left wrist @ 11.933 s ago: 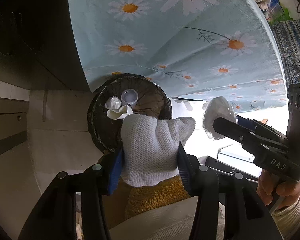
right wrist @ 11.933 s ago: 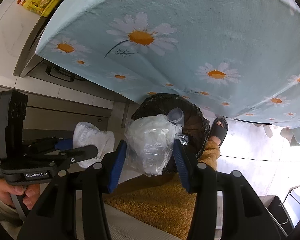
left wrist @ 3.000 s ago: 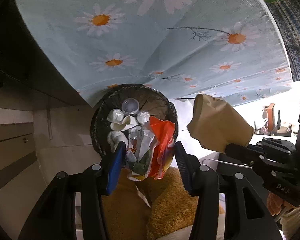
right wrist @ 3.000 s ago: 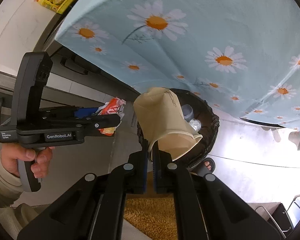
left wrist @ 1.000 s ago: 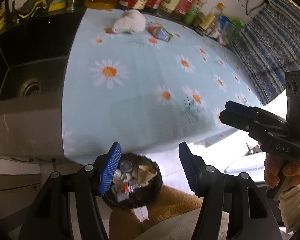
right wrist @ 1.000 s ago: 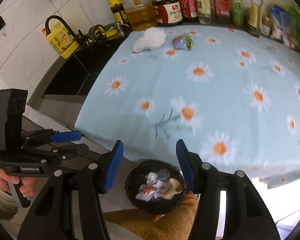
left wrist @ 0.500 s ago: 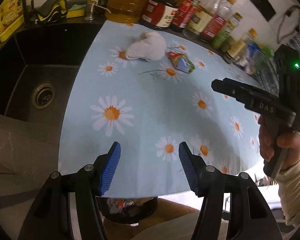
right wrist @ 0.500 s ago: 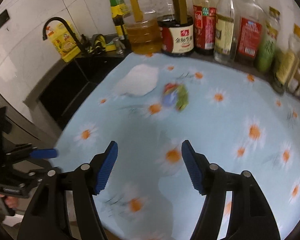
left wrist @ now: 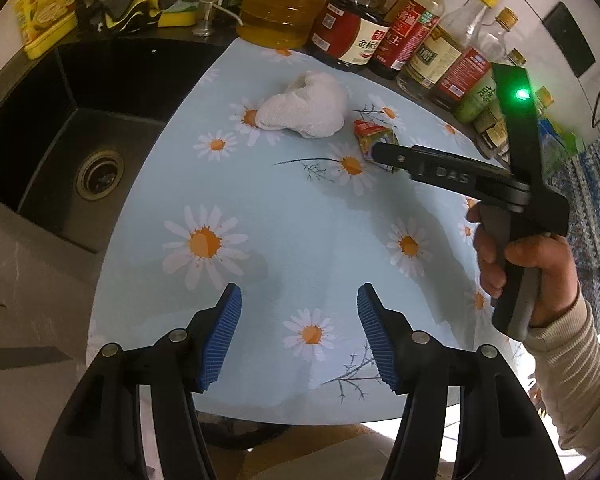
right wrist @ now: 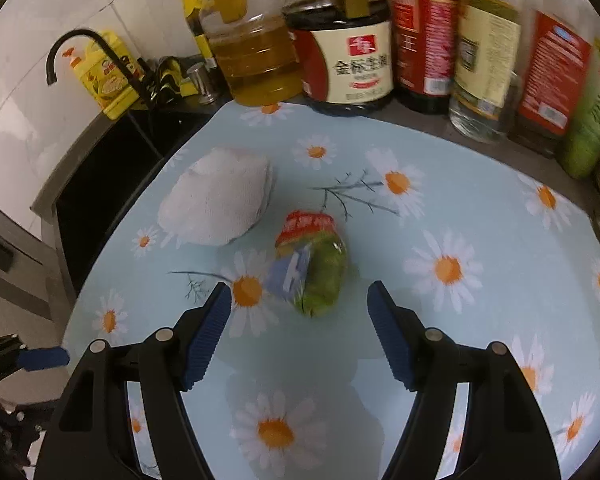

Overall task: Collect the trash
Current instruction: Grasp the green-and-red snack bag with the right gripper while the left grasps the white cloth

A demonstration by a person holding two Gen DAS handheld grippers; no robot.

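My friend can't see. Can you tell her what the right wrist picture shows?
The right tool is opening, empty, just short of a crinkly snack packet on a daisy tablecloth. A white cloth lies beside the packet. Bottles line the back, with a black sink to the left.

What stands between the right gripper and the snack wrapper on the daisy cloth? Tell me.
Nothing visible. The right gripper, its jaws opening and empty, faces the snack wrapper across bare tablecloth; the white crumpled towel lies off to the left.
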